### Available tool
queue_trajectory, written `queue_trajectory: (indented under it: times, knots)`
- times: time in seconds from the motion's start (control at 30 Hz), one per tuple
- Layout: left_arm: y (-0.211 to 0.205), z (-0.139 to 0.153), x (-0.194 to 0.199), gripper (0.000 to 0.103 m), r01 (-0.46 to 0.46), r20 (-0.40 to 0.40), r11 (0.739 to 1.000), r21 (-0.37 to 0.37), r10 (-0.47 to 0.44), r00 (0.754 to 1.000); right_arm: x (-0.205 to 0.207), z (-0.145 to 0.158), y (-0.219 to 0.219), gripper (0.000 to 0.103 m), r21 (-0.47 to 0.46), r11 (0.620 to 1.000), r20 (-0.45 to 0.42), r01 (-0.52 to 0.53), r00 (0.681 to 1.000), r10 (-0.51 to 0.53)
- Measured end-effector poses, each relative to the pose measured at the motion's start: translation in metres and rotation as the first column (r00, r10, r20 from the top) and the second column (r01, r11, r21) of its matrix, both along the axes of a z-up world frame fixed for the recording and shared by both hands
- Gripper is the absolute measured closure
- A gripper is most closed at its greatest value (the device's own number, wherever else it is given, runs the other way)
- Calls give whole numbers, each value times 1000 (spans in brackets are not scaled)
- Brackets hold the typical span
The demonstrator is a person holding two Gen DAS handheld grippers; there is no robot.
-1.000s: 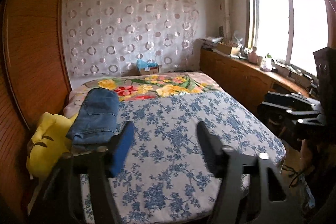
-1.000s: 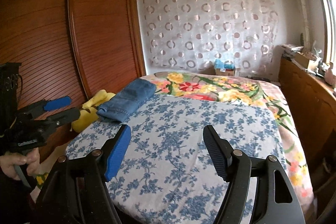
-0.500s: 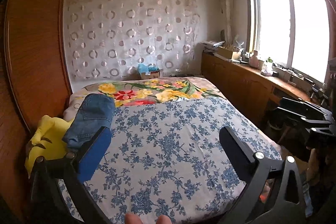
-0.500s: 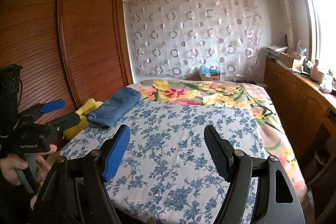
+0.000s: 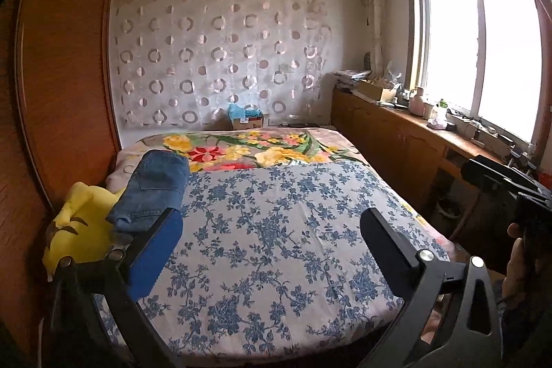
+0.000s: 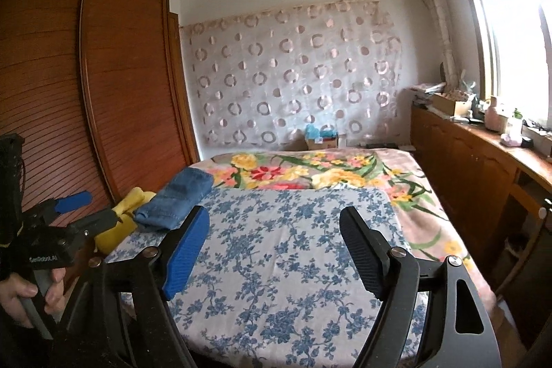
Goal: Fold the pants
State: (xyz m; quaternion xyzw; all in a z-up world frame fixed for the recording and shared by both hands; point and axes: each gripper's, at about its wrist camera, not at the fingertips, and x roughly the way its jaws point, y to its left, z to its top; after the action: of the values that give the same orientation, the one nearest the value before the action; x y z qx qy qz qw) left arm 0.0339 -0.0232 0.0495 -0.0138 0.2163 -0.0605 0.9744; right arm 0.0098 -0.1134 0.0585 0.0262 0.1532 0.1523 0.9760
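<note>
Pants (image 5: 151,188) folded, both jaws wide, empty

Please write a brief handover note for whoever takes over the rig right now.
Left tool: open, nothing between its fingers.
Right tool: opening, nothing between its fingers.
Jeans: folded into a compact stack at the bed's left edge, partly resting on a yellow plush toy, clear of both tools.
Blue-flowered sheet: bare in front of the tools.
Done: the fold looks complete.
Left: probably nothing; no other pants are visible.
</note>
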Motion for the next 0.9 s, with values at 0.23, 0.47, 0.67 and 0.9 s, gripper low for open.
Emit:
queue_trajectory:
  times: [0.23,0.47,0.67,0.9]
  knots:
    - [3,-1,-10,0,-53,6,998,26,53,999,-6,-6,4,24,-27,999,20,26,999,-26]
    - [10,-5,-10,0,-74,2,997,22,74,997,-2,-9,9,24,-34,999,24,28,999,-27]
    - [11,-4,-10,0,-77,3,997,22,77,997,-5,-10,6,24,-39,999,24,20,1000,-19]
    - [11,-4,-10,0,-75,3,997,22,75,997,-5,-10,6,24,-40,999,24,20,1000,-19]
